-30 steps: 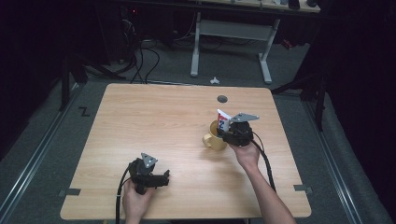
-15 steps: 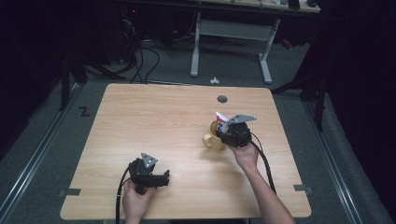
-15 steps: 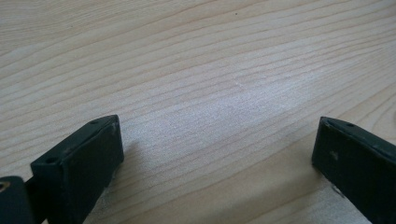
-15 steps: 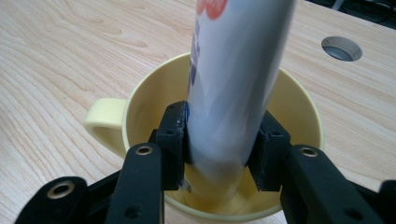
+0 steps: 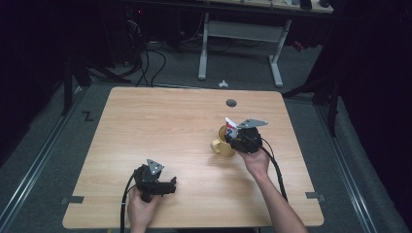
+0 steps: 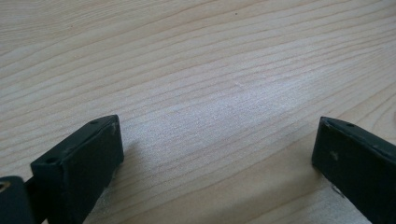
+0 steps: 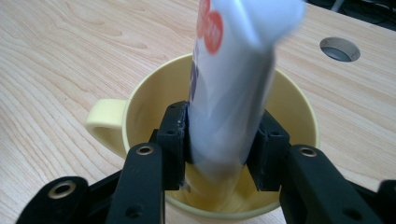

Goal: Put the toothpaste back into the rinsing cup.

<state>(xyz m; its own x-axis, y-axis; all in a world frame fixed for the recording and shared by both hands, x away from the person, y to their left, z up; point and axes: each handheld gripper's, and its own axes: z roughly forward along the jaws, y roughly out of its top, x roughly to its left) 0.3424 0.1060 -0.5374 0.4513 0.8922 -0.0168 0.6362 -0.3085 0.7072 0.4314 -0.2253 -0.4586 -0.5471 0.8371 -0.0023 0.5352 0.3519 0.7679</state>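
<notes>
While nothing was going on at the near edge of the table (image 5: 145,121), here's how it looked, nearest stuff first:

Left gripper (image 5: 156,183): parked on the wood close to the person's side, held in the left hand (image 5: 141,206). In the left gripper view the two black jaws stood wide apart with just bare wood grain between them, so it had hold of nothing.

Right hand (image 5: 256,162): further in and off to the right, wrapped around the back of the right gripper (image 7: 223,140).

Right gripper: jaws pinched in tight on a white tube (image 7: 233,79) with a red-orange spot on its print, gripping it on both flat sides. Looked like toothpaste or some cream, but I couldn't read the label.

Tube position: leaning a bit, low end down inside the yellow mug (image 7: 294,107), top end sticking out well above the rim. Couldn't tell if its bottom touched the mug floor.

Yellow mug: sat upright on the table right of centre, handle pointing to the left in the high view.

Round hole (image 5: 231,103): a cable hole in the tabletop, beyond the mug, near the far edge.

Progress: my guess was this was mostly done, tube already in the mug. What was left was letting go, backing the gripper out, and hoping the tube stayed propped against the rim.
</notes>
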